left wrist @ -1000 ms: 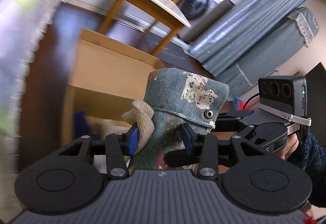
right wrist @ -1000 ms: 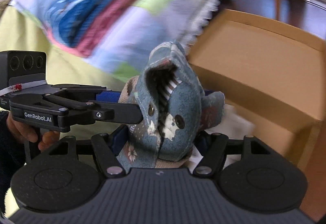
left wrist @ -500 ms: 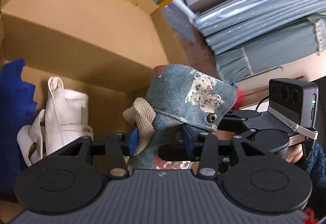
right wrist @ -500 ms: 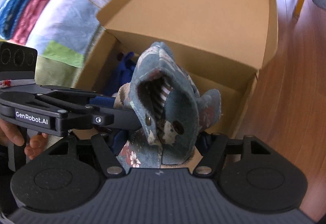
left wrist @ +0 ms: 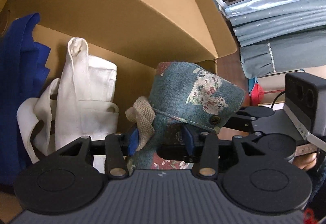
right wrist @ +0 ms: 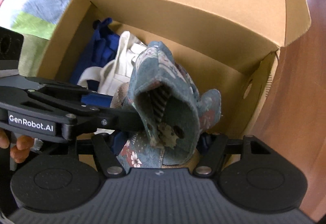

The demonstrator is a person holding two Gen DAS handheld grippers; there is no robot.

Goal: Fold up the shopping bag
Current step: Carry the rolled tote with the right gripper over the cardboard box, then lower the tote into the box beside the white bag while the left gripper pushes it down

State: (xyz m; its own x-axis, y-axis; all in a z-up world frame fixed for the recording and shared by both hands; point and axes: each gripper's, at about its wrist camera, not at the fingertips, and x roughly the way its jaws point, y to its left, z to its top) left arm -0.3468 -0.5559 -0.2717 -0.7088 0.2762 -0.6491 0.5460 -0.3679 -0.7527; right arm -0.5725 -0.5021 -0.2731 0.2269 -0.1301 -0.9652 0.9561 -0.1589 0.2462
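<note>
Hovering over the open cardboard box [right wrist: 203, 9], both grippers' jaws are clamping the folded floral shopping bag [left wrist: 195, 97] (folding looks finished); lowering it beside the white bag [left wrist: 85, 85] is remaining.

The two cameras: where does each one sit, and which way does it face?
Left wrist: sits on the left gripper, faces the cardboard box; the right gripper and fingers show.
Right wrist: sits on the right gripper, looks down into the box; the left gripper and a hand show.
Shared: the floral bag, white bag, blue bag.
</note>
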